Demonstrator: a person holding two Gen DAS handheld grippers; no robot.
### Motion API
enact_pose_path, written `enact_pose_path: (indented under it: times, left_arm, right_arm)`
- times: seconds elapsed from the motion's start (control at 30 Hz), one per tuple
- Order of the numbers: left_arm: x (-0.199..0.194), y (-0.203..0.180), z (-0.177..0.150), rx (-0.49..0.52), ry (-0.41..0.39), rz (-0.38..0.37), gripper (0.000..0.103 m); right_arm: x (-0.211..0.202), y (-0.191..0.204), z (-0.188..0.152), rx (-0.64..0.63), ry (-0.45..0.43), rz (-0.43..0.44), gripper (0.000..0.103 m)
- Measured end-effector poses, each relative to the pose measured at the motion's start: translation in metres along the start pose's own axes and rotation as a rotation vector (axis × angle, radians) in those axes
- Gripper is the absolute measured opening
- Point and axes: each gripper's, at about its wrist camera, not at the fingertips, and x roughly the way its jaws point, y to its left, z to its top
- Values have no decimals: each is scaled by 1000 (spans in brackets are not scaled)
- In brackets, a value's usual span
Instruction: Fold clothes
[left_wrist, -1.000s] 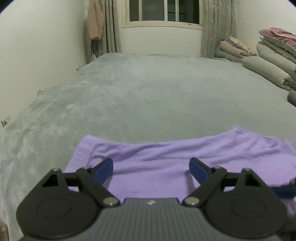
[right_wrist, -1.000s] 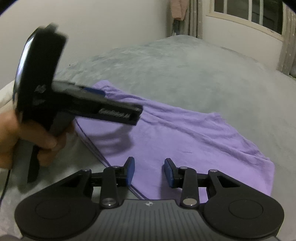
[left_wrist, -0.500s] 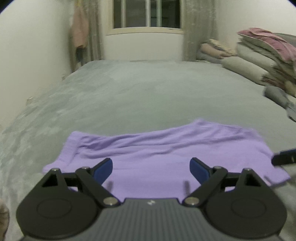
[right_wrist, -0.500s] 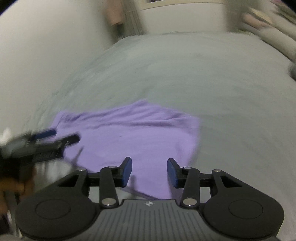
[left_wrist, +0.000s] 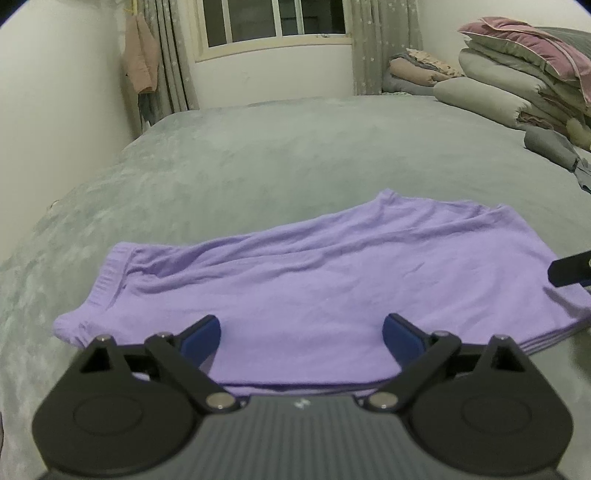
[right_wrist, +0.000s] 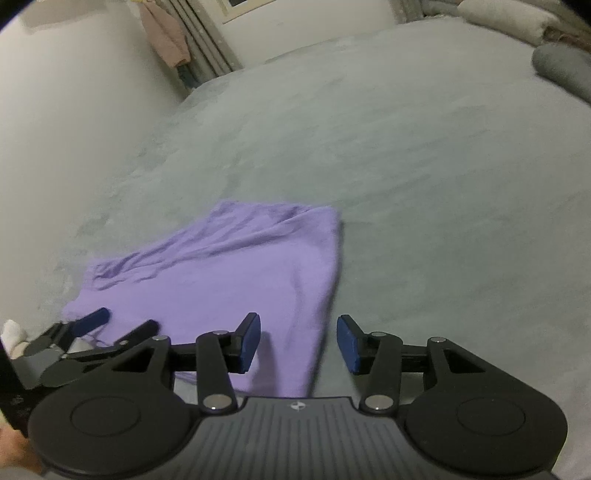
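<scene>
A purple garment (left_wrist: 314, 280) lies folded flat on the grey bed (left_wrist: 295, 155); it also shows in the right wrist view (right_wrist: 221, 273). My left gripper (left_wrist: 301, 336) is open and empty over the garment's near edge. My right gripper (right_wrist: 298, 341) is open and empty above the garment's near right corner. The right gripper's tip (left_wrist: 570, 271) shows at the left view's right edge. The left gripper (right_wrist: 88, 325) shows at the right view's lower left, over the garment's left end.
Stacked pillows and quilts (left_wrist: 517, 81) lie at the bed's far right, with a grey bundle (left_wrist: 550, 147) nearby. A white wall (left_wrist: 55, 129) runs along the left. A window (left_wrist: 277, 18) and curtains stand beyond.
Both grippers have pulled back and swung apart; the right gripper turned from the garment's middle toward its right end. Its jaws have widened. The garment lies still.
</scene>
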Motion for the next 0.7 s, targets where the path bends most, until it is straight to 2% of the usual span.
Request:
enact_pose_path:
  times: [0.47, 0.7]
  left_arm:
    - [2, 6, 1, -40, 27, -13, 96]
    - [2, 7, 0, -46, 33, -14, 97]
  right_arm:
    - [14, -4, 4, 93, -15, 118, 45]
    - [27, -8, 13, 70, -38, 90, 42]
